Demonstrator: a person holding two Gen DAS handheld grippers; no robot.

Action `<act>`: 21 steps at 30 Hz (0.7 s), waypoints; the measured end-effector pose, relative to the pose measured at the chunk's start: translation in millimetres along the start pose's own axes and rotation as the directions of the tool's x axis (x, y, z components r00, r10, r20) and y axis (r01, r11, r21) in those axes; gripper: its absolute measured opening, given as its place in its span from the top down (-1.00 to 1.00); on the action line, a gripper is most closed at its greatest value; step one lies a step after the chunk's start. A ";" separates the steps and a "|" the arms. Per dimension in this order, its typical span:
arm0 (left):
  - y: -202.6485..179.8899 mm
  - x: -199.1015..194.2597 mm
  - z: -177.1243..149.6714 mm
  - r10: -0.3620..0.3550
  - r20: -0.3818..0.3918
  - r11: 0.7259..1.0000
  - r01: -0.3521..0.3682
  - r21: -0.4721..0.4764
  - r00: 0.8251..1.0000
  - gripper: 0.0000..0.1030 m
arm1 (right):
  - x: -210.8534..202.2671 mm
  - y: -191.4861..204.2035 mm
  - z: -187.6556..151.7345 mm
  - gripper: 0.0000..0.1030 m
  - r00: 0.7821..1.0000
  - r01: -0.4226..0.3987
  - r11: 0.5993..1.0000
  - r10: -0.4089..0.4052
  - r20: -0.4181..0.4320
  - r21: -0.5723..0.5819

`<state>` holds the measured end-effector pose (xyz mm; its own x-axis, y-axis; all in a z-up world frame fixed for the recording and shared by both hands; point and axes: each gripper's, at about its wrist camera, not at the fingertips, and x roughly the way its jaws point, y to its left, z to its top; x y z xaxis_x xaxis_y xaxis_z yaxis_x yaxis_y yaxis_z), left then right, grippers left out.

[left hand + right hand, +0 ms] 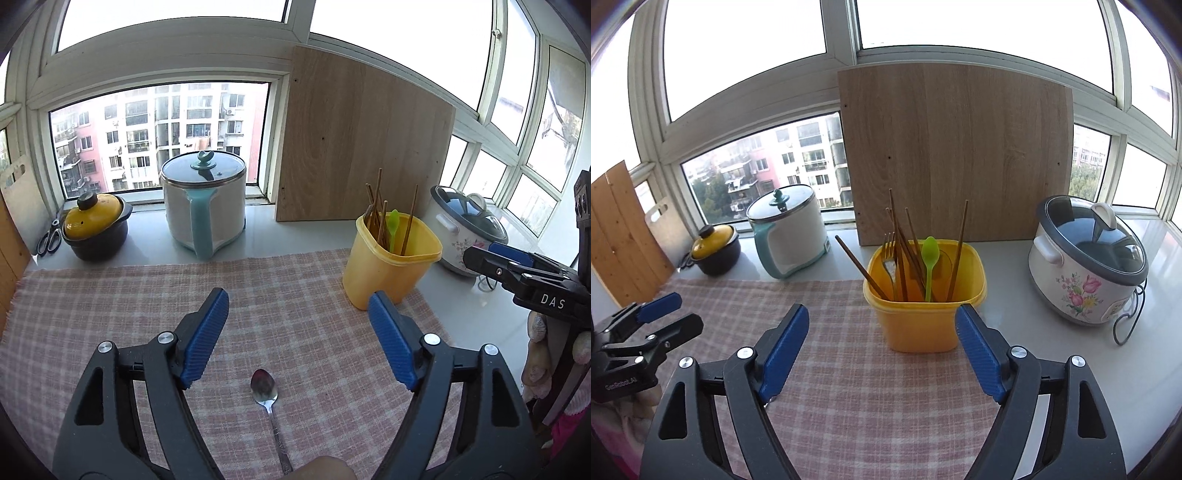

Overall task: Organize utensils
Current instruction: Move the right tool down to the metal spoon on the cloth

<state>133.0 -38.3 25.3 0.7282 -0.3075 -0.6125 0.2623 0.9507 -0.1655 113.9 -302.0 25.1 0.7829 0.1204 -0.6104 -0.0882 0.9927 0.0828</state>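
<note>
A metal spoon (266,395) lies on the pink checked cloth (129,295), bowl away from me, below and between the open fingers of my left gripper (299,299). A yellow holder (391,258) at the cloth's right back holds several wooden chopsticks and a green spoon (392,226). In the right wrist view the holder (925,317) also shows a metal fork (889,258) and the green spoon (929,258). My right gripper (881,312) is open and empty, just in front of the holder. The left gripper (661,317) shows open at that view's left edge.
Along the windowsill stand a yellow-lidded black pot (96,225), scissors (50,238), a white and teal electric pot (205,201), a leaning wooden board (362,144) and a floral rice cooker (1087,266) with its cord. Wooden boards (624,229) lean at far left.
</note>
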 end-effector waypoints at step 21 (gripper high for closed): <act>112.4 -19.1 -95.1 0.174 -0.182 0.973 -0.198 -0.120 0.968 -0.58 | 61.3 87.8 -69.5 -0.58 0.967 -0.162 0.983 0.142 -0.211 -0.083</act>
<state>88.4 78.3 -55.1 0.6355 -0.1248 -0.7620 0.0356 0.9905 -0.1325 111.3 -206.8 -59.8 0.6144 0.2596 -0.7450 -0.2649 0.9574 0.1152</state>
